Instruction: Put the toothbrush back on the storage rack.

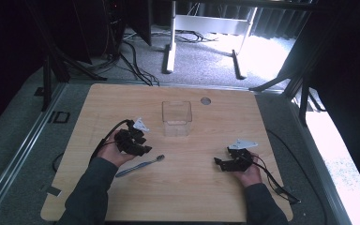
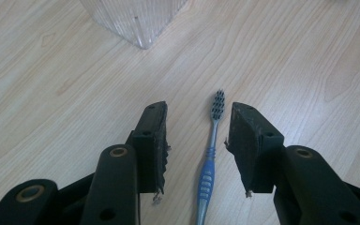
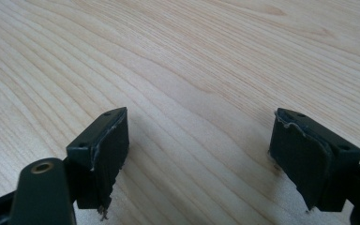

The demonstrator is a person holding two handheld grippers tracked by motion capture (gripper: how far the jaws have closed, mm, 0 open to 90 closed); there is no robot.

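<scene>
A blue and grey toothbrush (image 1: pixel 140 165) lies flat on the wooden table (image 1: pixel 201 187), bristle end toward the right. In the left gripper view the toothbrush (image 2: pixel 210 159) runs lengthwise between the two jaws, untouched. My left gripper (image 1: pixel 140 149) hovers just above its handle end, open; my left gripper (image 2: pixel 198 131) has a jaw on either side of the brush. A clear plastic box (image 1: pixel 176 118) stands upright behind it, and a corner of the clear plastic box (image 2: pixel 136 21) shows ahead. My right gripper (image 1: pixel 221 164) rests low at the table's right, and my right gripper (image 3: pixel 199 140) is wide open over bare wood.
A small round grey disc (image 1: pixel 206 101) is set in the table near its far edge. Cables (image 1: pixel 274 180) trail from both grippers across the table. Beyond the table are floor cables and a stand's legs (image 1: pixel 168 58).
</scene>
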